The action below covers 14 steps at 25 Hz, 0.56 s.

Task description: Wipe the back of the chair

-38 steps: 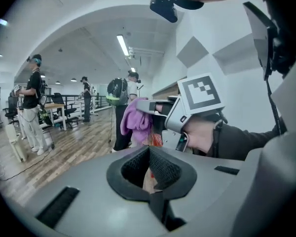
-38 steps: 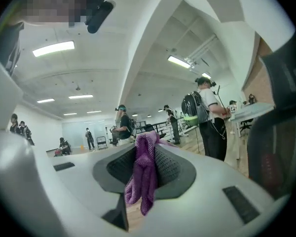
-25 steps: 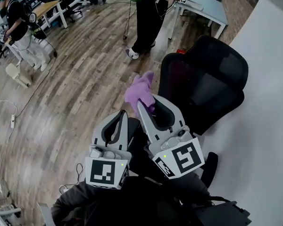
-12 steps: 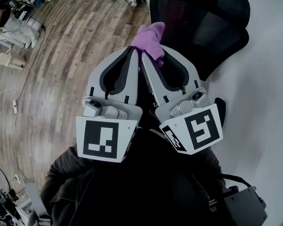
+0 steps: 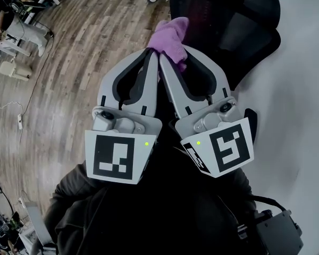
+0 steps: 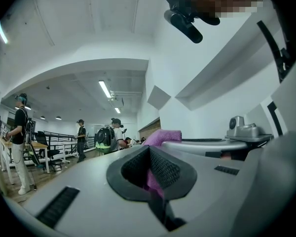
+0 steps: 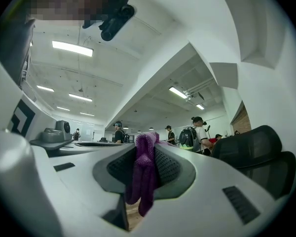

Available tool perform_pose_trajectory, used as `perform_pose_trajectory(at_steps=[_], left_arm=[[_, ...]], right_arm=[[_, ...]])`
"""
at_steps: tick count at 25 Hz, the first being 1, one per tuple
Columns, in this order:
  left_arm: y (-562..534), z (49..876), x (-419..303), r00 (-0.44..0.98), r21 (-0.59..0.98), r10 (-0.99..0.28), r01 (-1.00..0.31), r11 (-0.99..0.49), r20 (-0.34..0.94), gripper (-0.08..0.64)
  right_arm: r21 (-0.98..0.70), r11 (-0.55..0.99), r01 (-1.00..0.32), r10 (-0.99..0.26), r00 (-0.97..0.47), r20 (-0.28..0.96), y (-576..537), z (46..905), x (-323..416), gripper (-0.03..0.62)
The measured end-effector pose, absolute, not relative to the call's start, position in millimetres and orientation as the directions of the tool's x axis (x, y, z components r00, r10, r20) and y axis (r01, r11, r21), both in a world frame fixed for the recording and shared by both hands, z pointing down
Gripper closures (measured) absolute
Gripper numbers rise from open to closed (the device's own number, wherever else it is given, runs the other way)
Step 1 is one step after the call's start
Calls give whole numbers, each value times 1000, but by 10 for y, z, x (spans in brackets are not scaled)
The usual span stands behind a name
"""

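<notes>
Fingers (image 7: 218,182) of the right gripper (image 5: 174,64) are clamped on a purple cloth (image 5: 171,36), which bunches above the tips and hangs down between the pads. Pressed right beside it, the left gripper (image 5: 153,57) has its jaws drawn together too. A strip of purple shows between its pads, so it seems to nip an edge of the same cloth, though I can't be sure it isn't just lying behind them. Just past the cloth stands the black mesh chair (image 5: 231,28), against the white wall (image 5: 303,116). From where things sit, the cloth is held up in the air just short of the backrest, not on it, so the wiping looks yet to be done. No mark on the mesh tells me whether any part is clean. Both grippers and the person's dark sleeves hide the seat and base, and the chair's top is cut off.
</notes>
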<state>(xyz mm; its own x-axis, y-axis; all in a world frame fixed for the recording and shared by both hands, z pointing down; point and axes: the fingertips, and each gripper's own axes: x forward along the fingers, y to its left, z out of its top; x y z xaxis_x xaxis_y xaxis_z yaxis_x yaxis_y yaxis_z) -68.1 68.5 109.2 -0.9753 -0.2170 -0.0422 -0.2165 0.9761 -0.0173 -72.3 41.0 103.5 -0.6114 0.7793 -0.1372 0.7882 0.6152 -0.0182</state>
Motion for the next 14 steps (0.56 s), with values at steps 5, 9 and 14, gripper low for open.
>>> perform_pose_trajectory(at_steps=[5, 9, 14], left_arm=[[707, 1097, -671, -979, -24, -201, -200, 979, -40, 554], [662, 1133, -629, -981, -33, -191, -190, 981, -42, 554], [689, 1142, -549, -983, -34, -178, -177, 984, -41, 554]], right_arm=[[-23, 605, 796, 786, -601, -142, 424, 1042, -719, 503], [-28, 595, 803, 791, -592, -154, 380, 1071, -683, 503], [-29, 583, 812, 799, -579, -160, 414, 1075, -598, 503]])
